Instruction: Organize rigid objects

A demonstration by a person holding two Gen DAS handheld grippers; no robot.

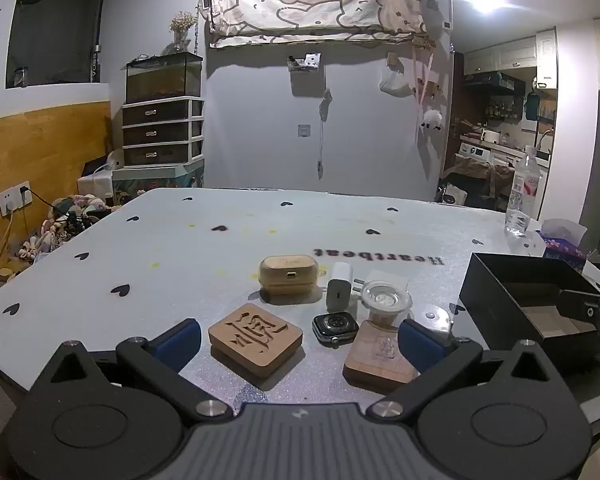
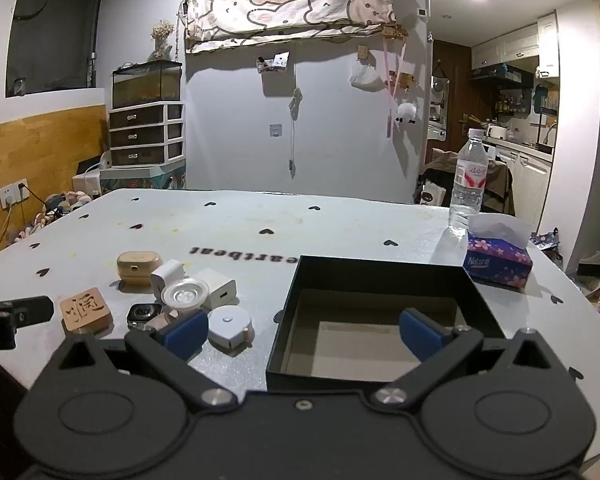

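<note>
Small rigid items lie clustered on the table: a carved wooden block (image 1: 255, 337) (image 2: 85, 309), a tan earbud case (image 1: 288, 274) (image 2: 139, 266), a white charger (image 1: 339, 286) (image 2: 167, 275), a watch body (image 1: 335, 328) (image 2: 143, 314), a clear round lid (image 1: 386, 302) (image 2: 185, 292) and a flat wooden piece (image 1: 380, 354). A second white charger (image 2: 219, 290) and a white heart-shaped box (image 2: 230, 326) show in the right wrist view. My left gripper (image 1: 298, 340) is open and empty, its jaws either side of the cluster. My right gripper (image 2: 302, 330) is open and empty at the open black box (image 2: 374, 272) (image 1: 512, 292).
A water bottle (image 2: 470, 180) (image 1: 522, 196) and a blue tissue box (image 2: 498, 258) (image 1: 560, 246) stand at the table's far right. The white tabletop (image 2: 260, 216) has black heart prints. Its edges drop off left and right.
</note>
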